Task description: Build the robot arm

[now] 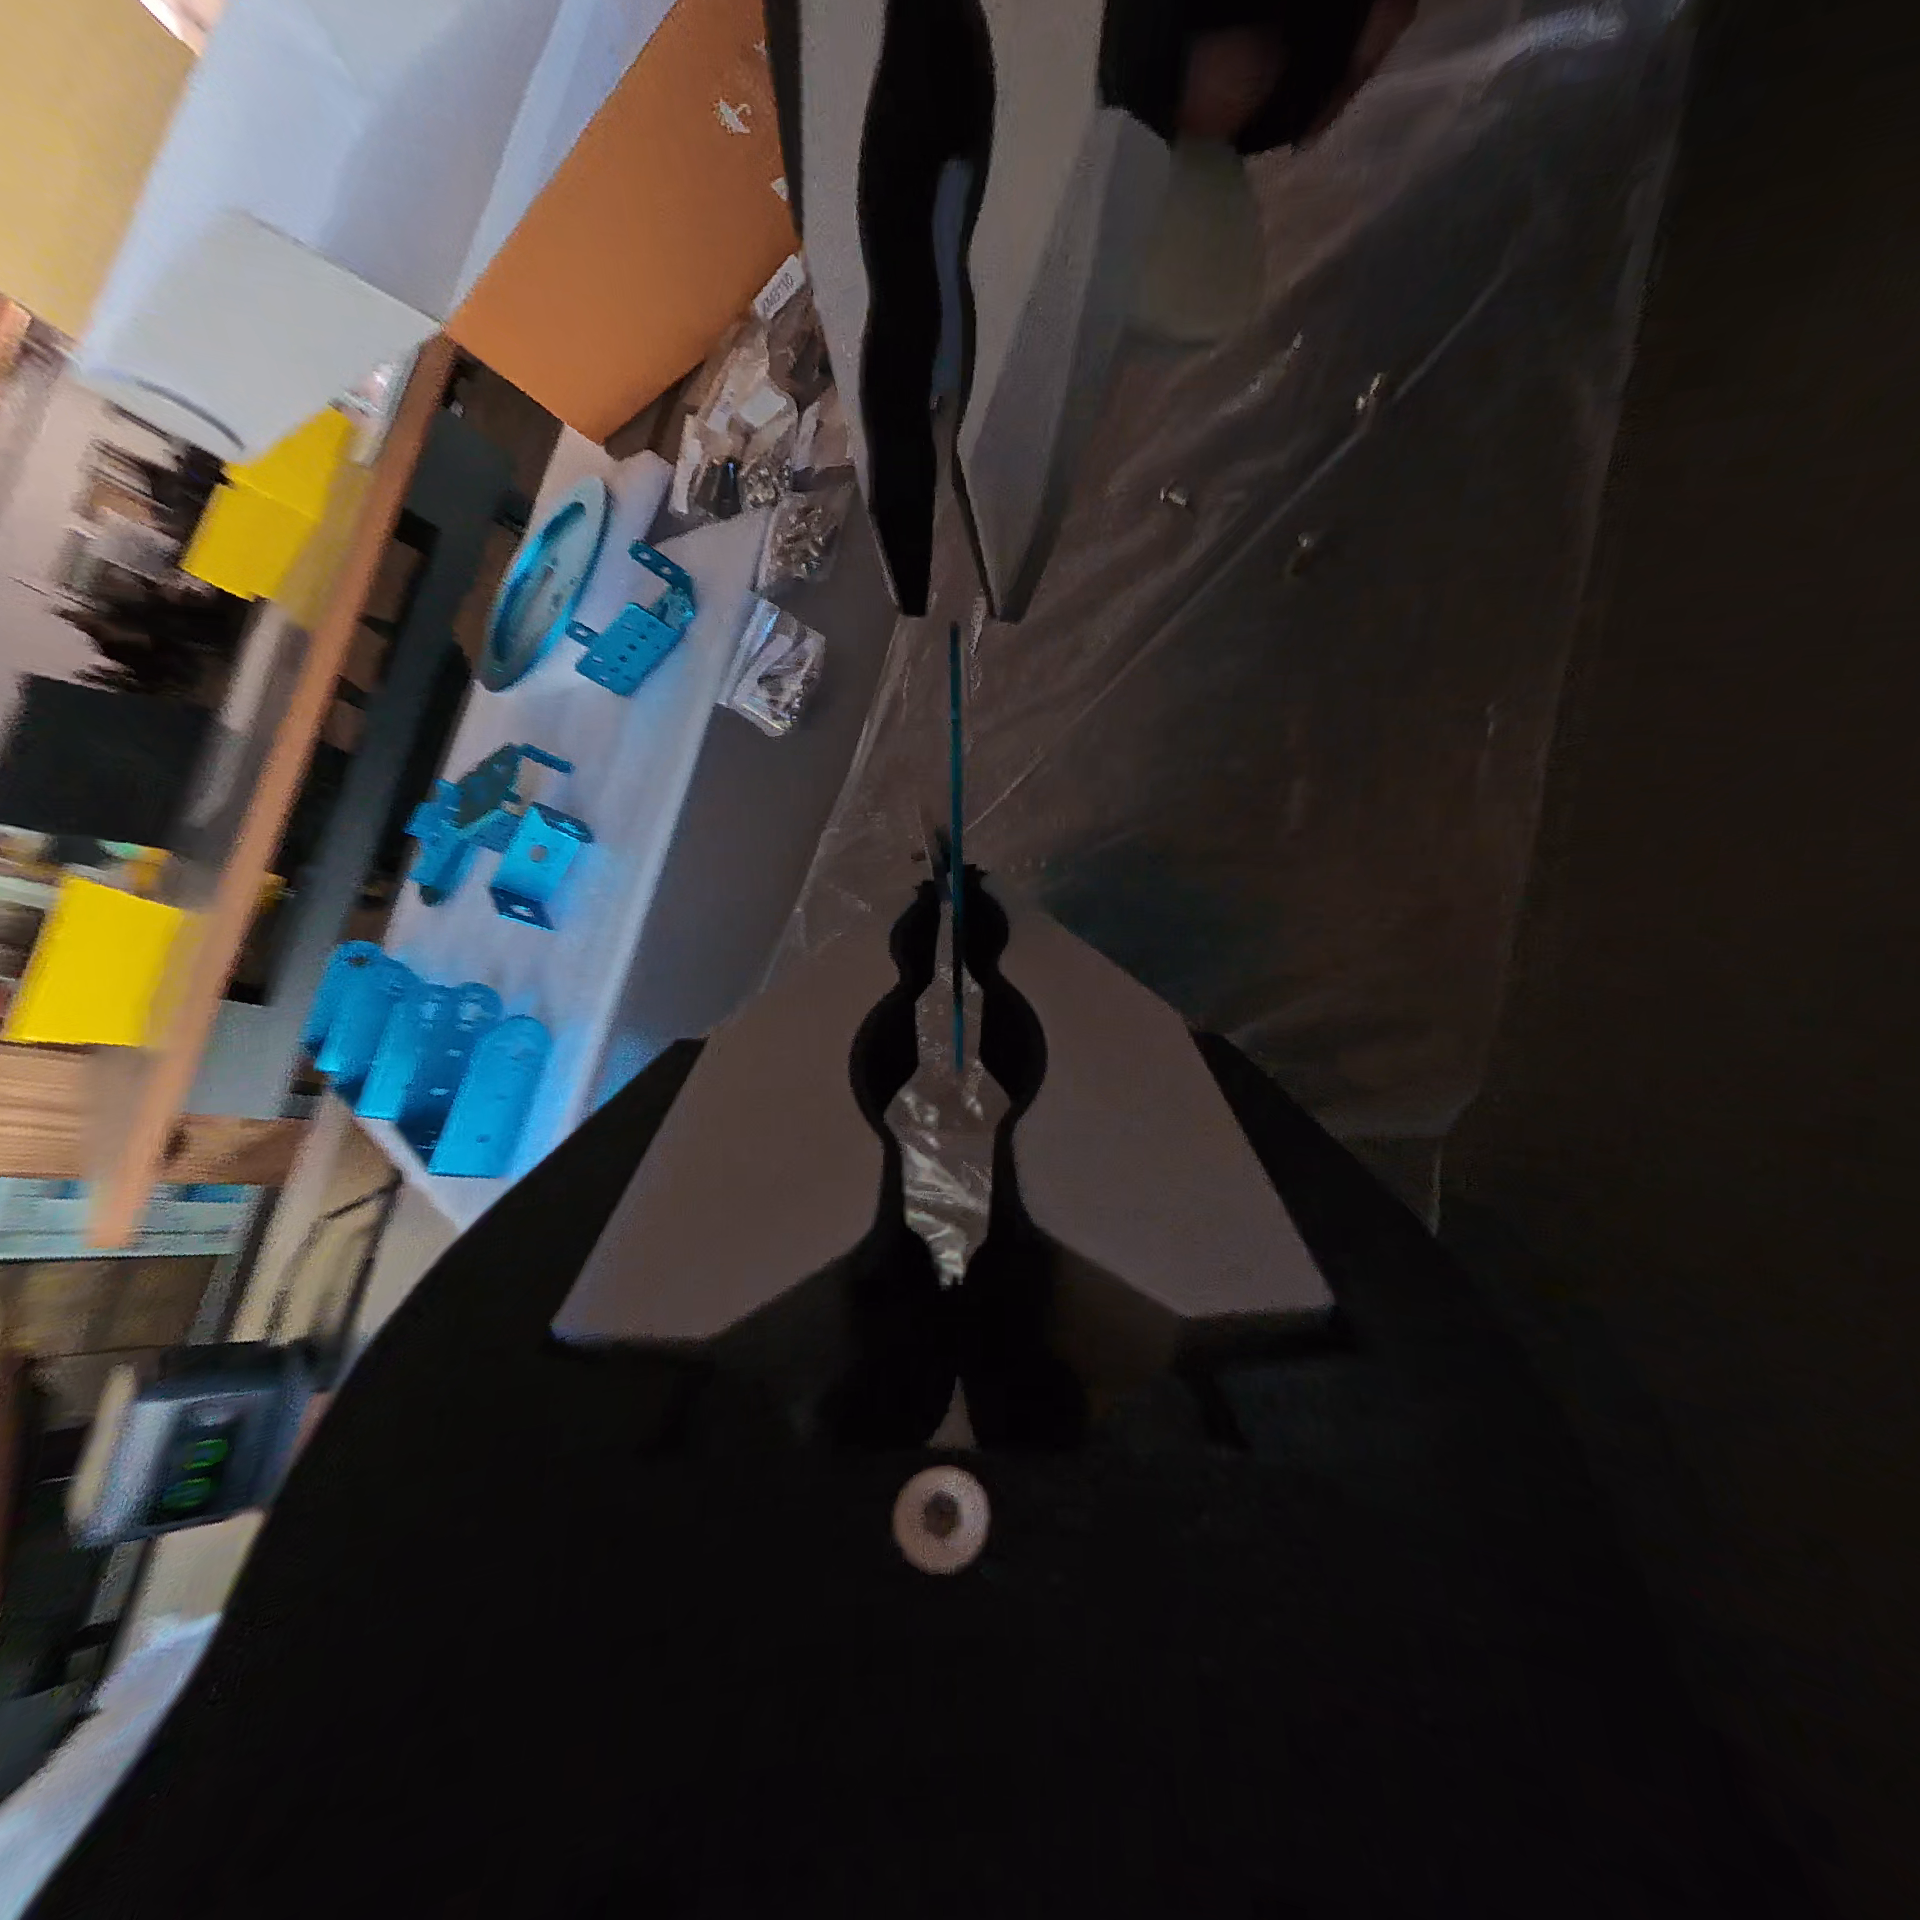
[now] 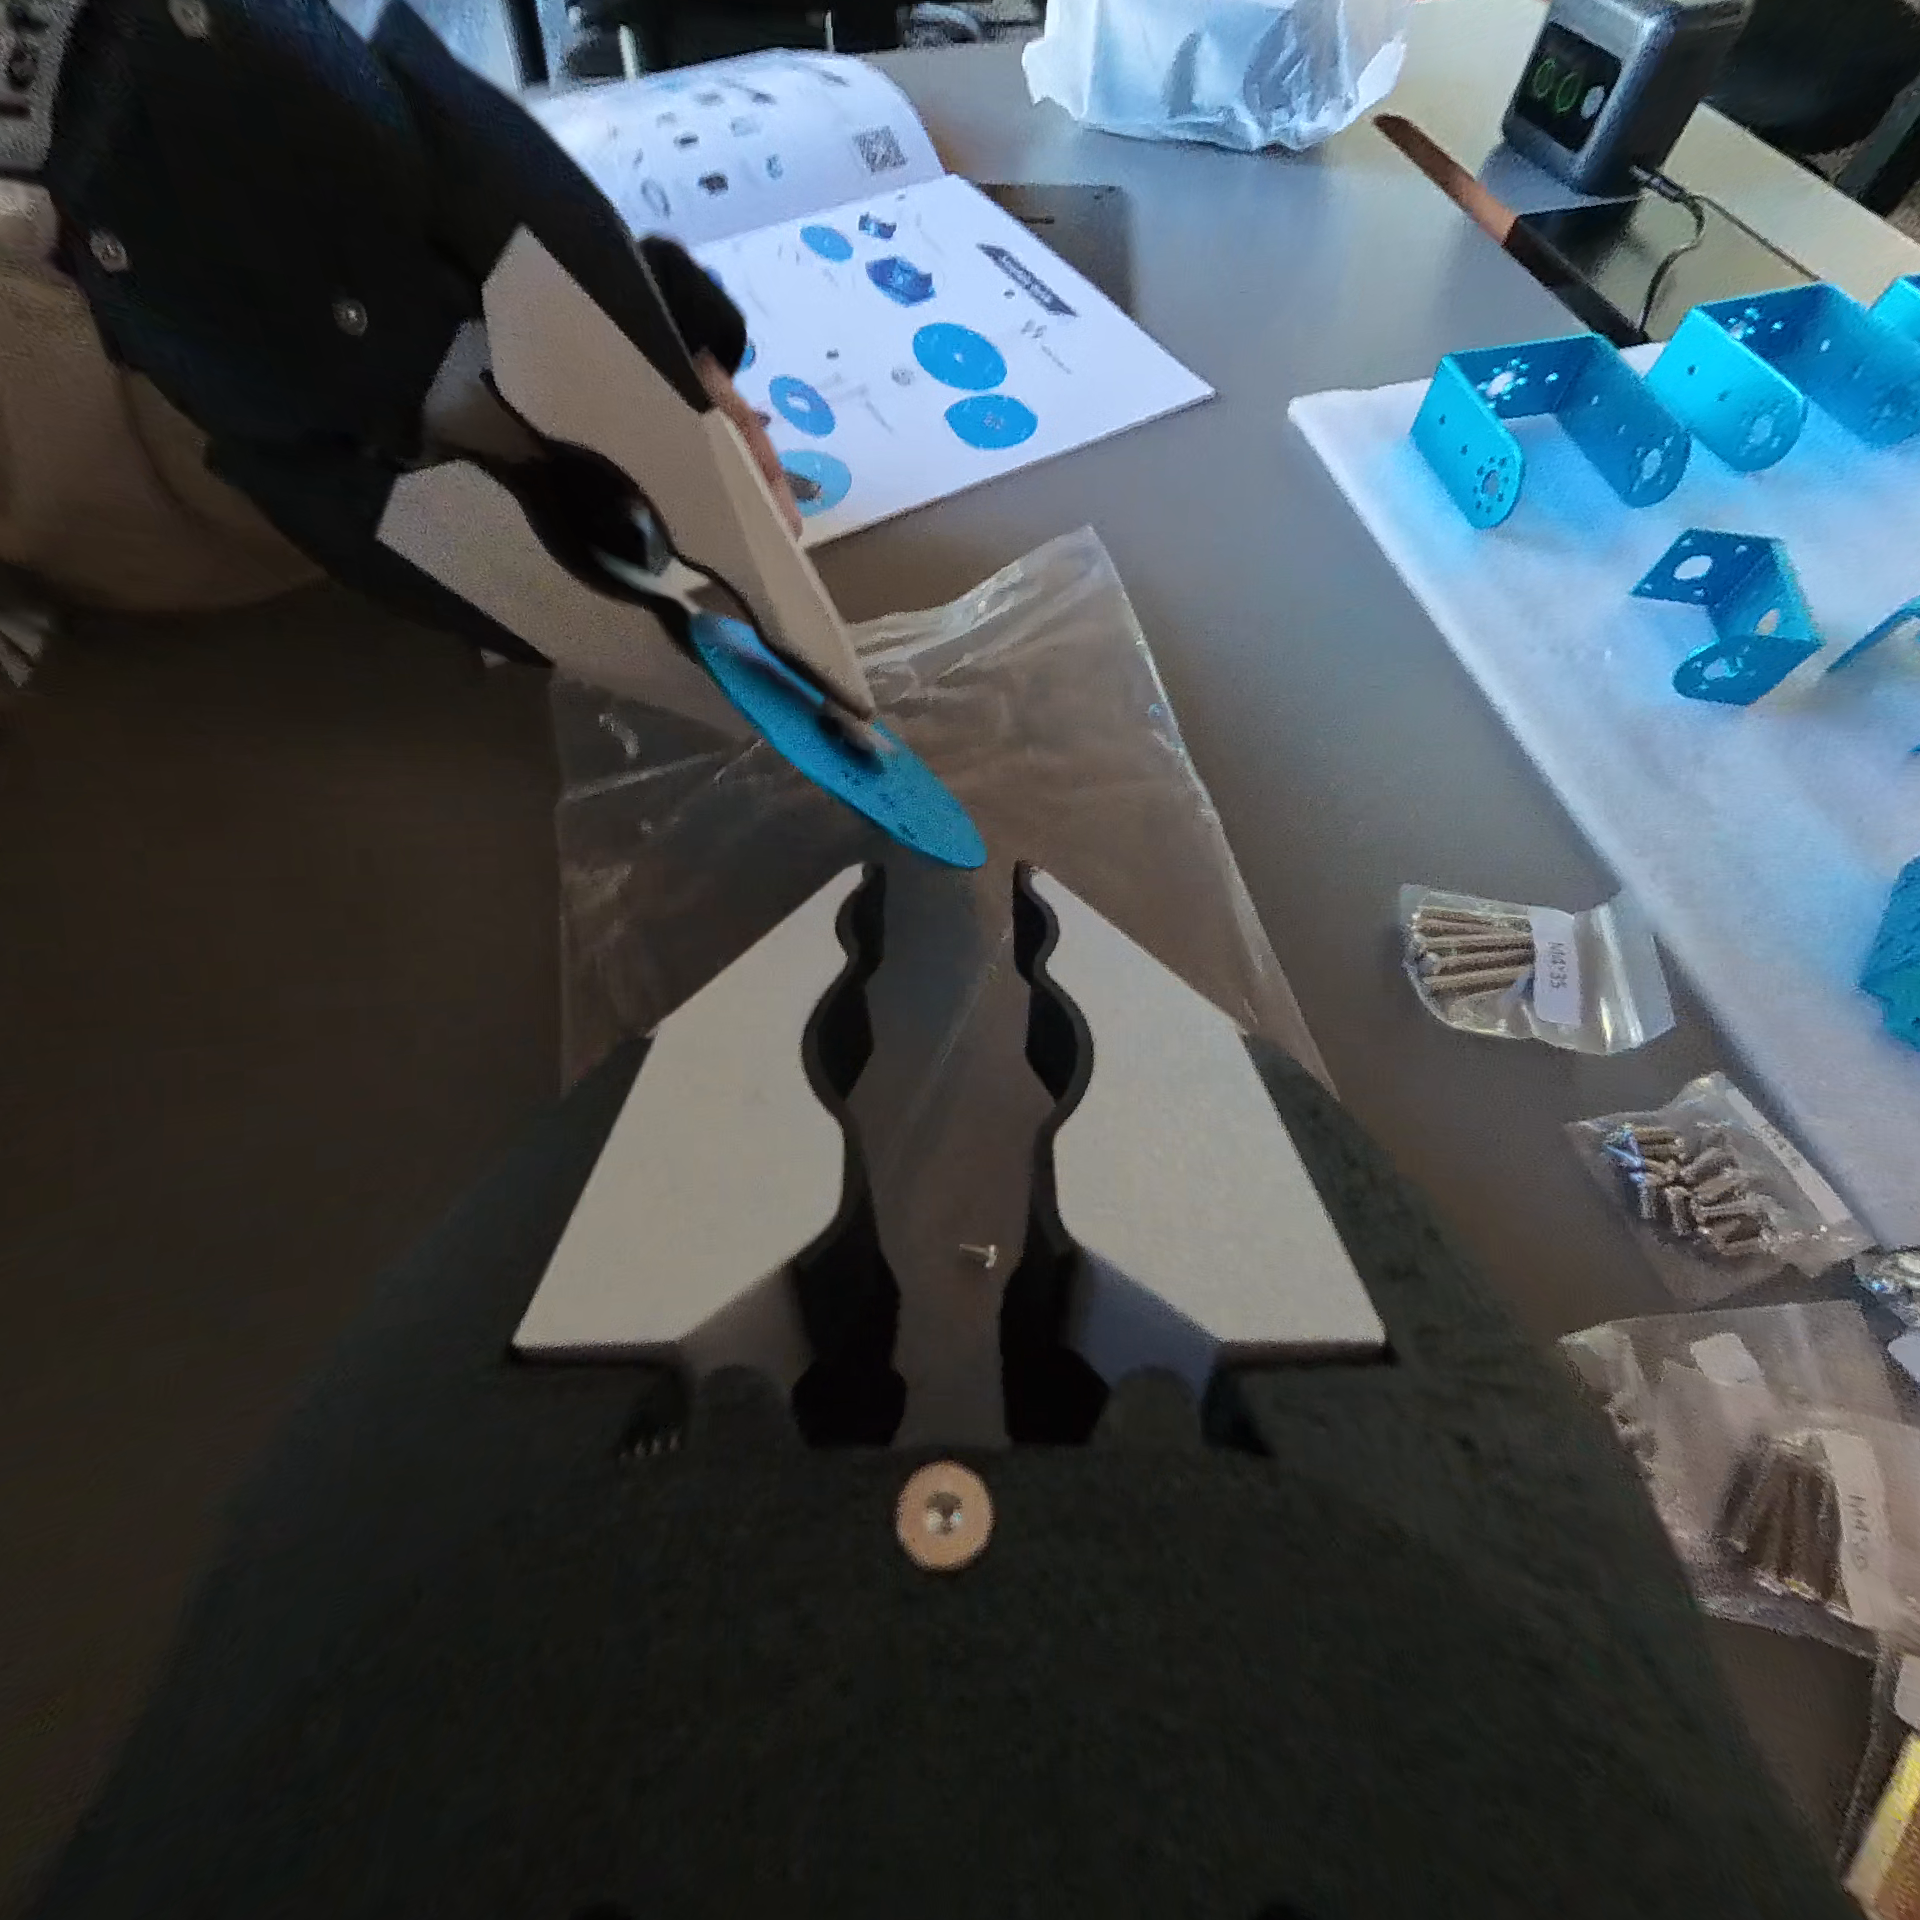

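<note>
Pinching a blue metal disc (image 2: pixel 831 753) in our left gripper (image 2: pixel 857 727), we hold our right gripper (image 2: pixel 945 883) spread over a clear plastic bag (image 2: pixel 1091 727).

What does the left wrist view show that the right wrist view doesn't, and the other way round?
Only the left wrist view: yellow boxes and a large round blue metal wheel on the white mat.
Only the right wrist view: an open printed instruction booklet and a crumpled white plastic bag.
Both: the left gripper shut on a thin blue metal disc, the open right gripper, the clear plastic bag, blue perforated metal brackets and small bags of screws.
</note>
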{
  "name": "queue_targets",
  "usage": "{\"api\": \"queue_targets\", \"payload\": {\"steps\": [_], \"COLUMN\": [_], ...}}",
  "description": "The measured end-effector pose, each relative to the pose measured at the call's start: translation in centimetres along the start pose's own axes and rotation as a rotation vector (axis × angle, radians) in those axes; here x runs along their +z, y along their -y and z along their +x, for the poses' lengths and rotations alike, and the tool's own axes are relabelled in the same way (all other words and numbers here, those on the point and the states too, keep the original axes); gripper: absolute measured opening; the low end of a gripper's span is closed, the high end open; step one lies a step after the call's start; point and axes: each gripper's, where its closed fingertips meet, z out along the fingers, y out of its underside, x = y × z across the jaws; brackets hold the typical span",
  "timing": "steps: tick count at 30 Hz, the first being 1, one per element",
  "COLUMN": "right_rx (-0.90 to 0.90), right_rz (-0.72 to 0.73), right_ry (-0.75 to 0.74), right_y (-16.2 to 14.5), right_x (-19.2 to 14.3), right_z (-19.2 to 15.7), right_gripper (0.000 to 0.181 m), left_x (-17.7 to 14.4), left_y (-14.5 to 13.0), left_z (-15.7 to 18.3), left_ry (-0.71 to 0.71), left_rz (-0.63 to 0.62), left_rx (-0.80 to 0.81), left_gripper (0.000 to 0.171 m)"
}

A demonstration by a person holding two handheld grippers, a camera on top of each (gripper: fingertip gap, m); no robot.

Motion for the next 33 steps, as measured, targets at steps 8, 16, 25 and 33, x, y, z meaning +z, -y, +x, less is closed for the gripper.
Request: {"api": "queue_targets", "payload": {"steps": [8, 16, 25, 33], "right_rx": [-0.222, -0.214, -0.205, -0.188], "right_rz": [0.068, -0.027, -0.235, -0.267], "right_ry": [0.034, -0.001, 0.054, 0.095], "right_y": [1.1, 0.3, -3.2, -4.6], "right_x": [0.3, -0.5, 1.7, 2.5], "right_z": [-3.0, -2.9, -3.7, -3.8], "right_gripper": [0.033, 0.016, 0.010, 0.009], "left_x": [-0.3, -0.5, -1.2, -1.0], "left_y": [0.7, 0.5, 1.0, 0.8], "left_z": [0.7, -1.5, -3.3, -2.8], "left_ry": [0.072, 0.081, -0.216, -0.401], "left_rz": [0.026, 0.047, 0.238, 0.281], "left_rx": [0.205, -0.064, -0.868, -1.175], "left_gripper": [0.004, 0.004, 0.004, 0.004]}}
